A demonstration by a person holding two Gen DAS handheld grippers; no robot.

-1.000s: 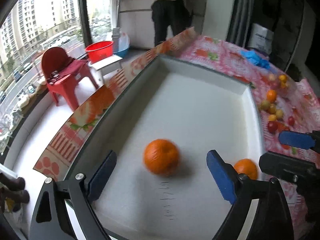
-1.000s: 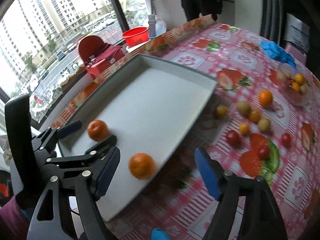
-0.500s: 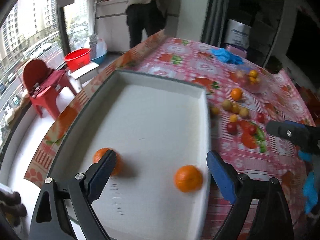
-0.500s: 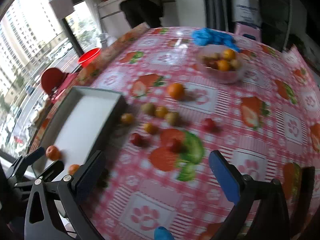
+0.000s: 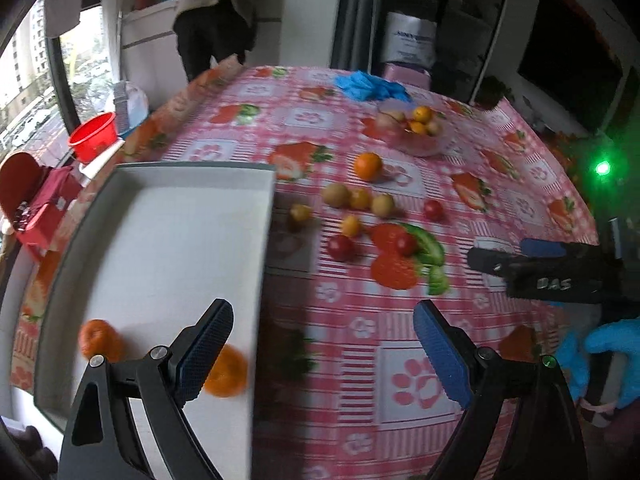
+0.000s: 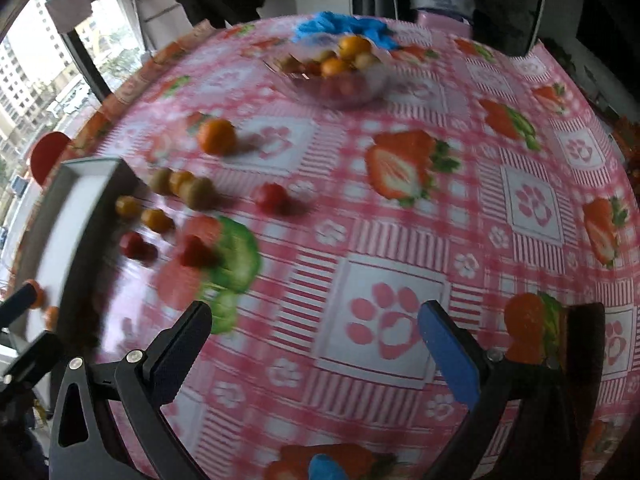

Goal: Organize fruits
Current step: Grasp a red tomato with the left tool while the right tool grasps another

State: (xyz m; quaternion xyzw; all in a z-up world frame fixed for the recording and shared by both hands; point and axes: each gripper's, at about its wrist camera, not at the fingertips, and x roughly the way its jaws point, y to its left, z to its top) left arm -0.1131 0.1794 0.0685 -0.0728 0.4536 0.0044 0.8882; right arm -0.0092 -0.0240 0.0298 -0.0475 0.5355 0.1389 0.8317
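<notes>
**Two oranges in the tray, loose fruit spread across the cloth**

Two oranges lie in the white tray (image 5: pixel 168 240): one orange (image 5: pixel 100 338) at the near left, a second orange (image 5: pixel 226 372) against the right wall, partly behind the left claw's left pad. The rest of the tray floor is bare. The tray's right wall runs from 12 toward 6 o'clock in the left view, and the loose fruit (image 5: pixel 360 208) starts just past it: a big orange (image 5: pixel 368 166), small yellow, brownish and red pieces clustered near it, then a clear bowl (image 5: pixel 412 132) of fruit farther off at 1 o'clock.

The left claw (image 5: pixel 322 354) stands wide apart with nothing between its pads, straddling the tray wall. The right claw (image 6: pixel 316 348) is also spread wide and empty, above a bare stretch of cloth with a paw print; open cloth reaches toward 3 o'clock.

Only the left view shows the right claw from the side, at 3 o'clock, with a blue-gloved hand (image 5: pixel 608 356) below it. The right view catches just the tray's corner (image 6: pixel 92 168) at 9 o'clock, and is motion-blurred.

The table wears a pink checked cloth (image 6: pixel 400 240) printed with strawberries. Blue gloves (image 5: pixel 370 86) lie at the far edge. Beyond, a person (image 5: pixel 218 12) stands at a counter, with a red basin (image 5: pixel 94 136) and red stool (image 5: pixel 24 184) by the window.
</notes>
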